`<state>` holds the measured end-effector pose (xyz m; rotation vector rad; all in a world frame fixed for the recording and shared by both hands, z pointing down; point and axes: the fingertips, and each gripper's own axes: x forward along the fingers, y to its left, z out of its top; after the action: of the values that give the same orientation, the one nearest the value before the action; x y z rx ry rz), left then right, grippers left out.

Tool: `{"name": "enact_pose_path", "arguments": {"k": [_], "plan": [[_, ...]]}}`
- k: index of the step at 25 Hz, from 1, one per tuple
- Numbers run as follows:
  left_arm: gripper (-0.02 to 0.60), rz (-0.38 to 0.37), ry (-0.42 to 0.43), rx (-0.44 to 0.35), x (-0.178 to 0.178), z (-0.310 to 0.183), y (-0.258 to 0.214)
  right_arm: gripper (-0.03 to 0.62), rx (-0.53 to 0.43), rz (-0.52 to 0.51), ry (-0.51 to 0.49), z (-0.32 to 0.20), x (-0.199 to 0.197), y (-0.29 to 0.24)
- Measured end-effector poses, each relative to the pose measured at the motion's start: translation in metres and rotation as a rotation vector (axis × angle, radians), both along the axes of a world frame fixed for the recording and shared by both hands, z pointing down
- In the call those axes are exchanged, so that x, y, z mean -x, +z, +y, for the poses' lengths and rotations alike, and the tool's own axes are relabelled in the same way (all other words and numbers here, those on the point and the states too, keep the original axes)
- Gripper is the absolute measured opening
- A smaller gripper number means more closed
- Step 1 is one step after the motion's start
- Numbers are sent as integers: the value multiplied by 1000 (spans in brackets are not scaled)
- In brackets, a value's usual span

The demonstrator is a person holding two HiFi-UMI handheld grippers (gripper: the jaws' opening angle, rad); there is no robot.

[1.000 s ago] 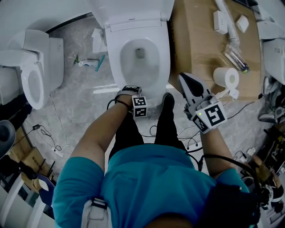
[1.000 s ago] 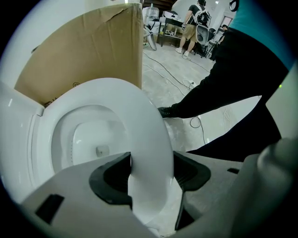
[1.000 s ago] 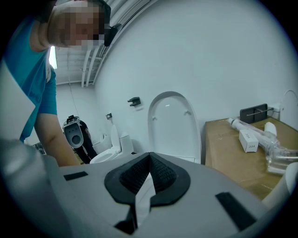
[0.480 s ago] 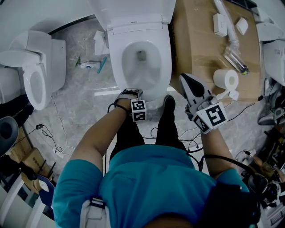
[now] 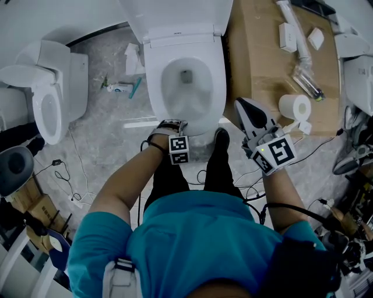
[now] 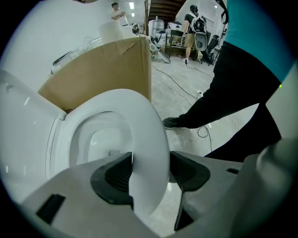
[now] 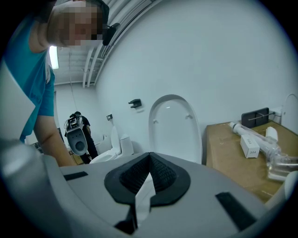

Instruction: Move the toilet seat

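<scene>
The white toilet seat (image 5: 218,87) lies down over the bowl, and its lid (image 5: 175,11) stands upright behind it. My left gripper (image 5: 175,124) is at the seat's front rim. In the left gripper view the seat (image 6: 149,135) passes between the two dark pads (image 6: 114,174), and the left gripper (image 6: 150,172) is shut on it. My right gripper (image 5: 243,106) hangs to the right of the bowl, beside the cardboard box, shut with nothing in it. The right gripper view shows its own jaws (image 7: 148,179) pressed together and the raised lid (image 7: 174,128) beyond.
A large cardboard box (image 5: 262,58) stands right of the toilet, carrying a paper roll (image 5: 294,103), a clear tube (image 5: 306,75) and small white boxes. A second toilet (image 5: 46,99) is at the left. Cables (image 5: 64,169) trail over the floor. My shoe (image 5: 220,137) is near the bowl's front.
The left gripper has stayed at the seat's front rim and the right gripper has barely moved. The head view has shifted slightly.
</scene>
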<state>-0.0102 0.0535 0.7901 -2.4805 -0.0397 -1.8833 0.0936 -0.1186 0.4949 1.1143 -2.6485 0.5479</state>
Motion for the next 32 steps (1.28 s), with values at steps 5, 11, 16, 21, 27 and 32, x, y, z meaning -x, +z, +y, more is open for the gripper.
{"name": "enact_pose_path", "arguments": {"k": [5,11,16,21,27,32], "plan": [[256,28,-27,-18,2,-4,-13,0,-3,0,-2,-1,3,-2],[254,56,-41,-31,2,-8,-26,0,-4,-4,3,-2,3,-3],[252,73,-60,-46,2,-11,-36,0,-10,-7,-1,-1,6,-4],[250,98,-79,-61,2,-14,-46,0,-14,-7,-1,-1,7,-4],[247,101,-80,-100,7,-20,-56,0,-19,-13,7,-3,6,-6],[239,132,-90,-113,7,-25,-74,0,-23,-13,10,-3,7,-8]]}}
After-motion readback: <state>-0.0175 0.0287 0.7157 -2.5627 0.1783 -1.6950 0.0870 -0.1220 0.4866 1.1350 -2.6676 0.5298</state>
